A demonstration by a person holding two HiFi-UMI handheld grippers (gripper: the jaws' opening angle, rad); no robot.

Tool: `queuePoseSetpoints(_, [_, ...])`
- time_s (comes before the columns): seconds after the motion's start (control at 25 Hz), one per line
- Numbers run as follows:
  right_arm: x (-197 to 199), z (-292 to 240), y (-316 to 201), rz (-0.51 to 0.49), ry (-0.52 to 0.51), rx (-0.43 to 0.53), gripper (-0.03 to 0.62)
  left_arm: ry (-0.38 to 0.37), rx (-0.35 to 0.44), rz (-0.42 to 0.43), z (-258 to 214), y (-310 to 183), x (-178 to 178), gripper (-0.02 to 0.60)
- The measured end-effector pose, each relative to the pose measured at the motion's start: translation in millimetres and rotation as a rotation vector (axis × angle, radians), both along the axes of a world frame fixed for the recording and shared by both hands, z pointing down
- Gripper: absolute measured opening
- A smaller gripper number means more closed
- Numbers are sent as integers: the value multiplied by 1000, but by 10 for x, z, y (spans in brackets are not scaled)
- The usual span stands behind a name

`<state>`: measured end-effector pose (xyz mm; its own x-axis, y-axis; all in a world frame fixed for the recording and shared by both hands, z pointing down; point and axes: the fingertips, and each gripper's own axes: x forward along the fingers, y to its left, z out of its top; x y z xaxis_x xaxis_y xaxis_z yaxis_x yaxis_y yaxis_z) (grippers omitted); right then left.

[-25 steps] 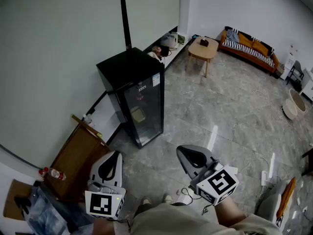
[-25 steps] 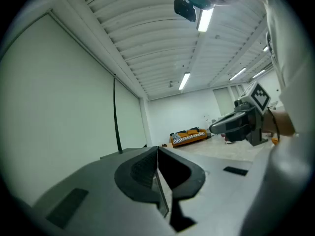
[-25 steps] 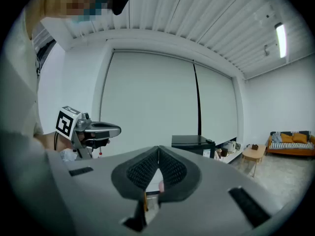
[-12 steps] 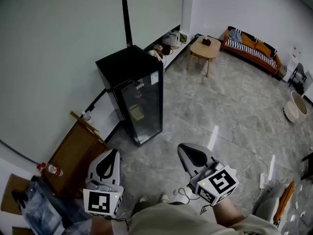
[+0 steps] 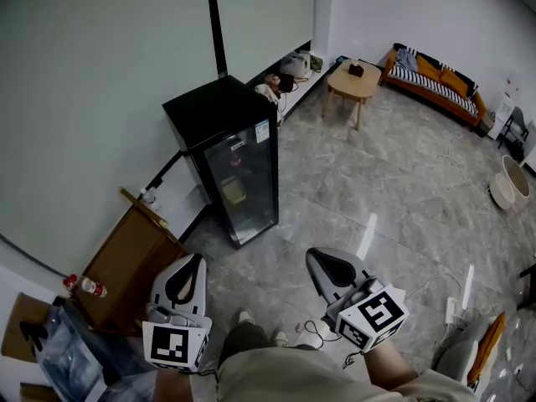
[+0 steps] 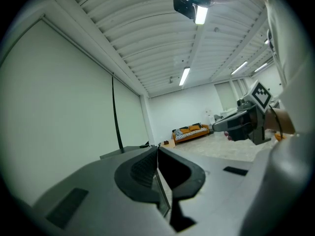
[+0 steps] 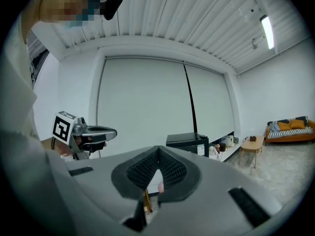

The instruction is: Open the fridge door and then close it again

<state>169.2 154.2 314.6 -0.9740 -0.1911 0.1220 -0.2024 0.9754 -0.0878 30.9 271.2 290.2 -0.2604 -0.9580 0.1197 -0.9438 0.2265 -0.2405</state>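
Observation:
A small black fridge (image 5: 228, 145) with a glass door (image 5: 244, 186) stands against the pale wall, its door closed; it also shows as the fridge (image 7: 187, 142) in the right gripper view. My left gripper (image 5: 193, 263) hangs at the bottom left of the head view, shut and empty, well short of the fridge. My right gripper (image 5: 318, 260) is at the bottom centre, also shut with nothing in it. Closed jaw tips of the left gripper (image 6: 158, 147) and of the right gripper (image 7: 158, 148) meet in their own views.
A brown wooden board (image 5: 130, 270) leans by the wall left of the fridge, with a bottle (image 5: 85, 287) and bags beside it. A small wooden table (image 5: 356, 80) and an orange sofa (image 5: 435, 80) stand at the far end. Cables (image 5: 314, 333) lie near my feet.
The fridge sits slightly lower and closer in the head view. Both grippers have drifted a little lower in frame, still shut.

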Motion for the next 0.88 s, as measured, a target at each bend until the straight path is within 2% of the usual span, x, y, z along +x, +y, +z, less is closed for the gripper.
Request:
queuePoseSetpoints(0.48, [-196,120,-42,-40,41,12,-3,12,-10,18,80,-149,-87,8])
queuePoseSetpoints(0.88, [-693,151,-80,-71,62,31,-3,13,-5,19,103,-263,-530,8])
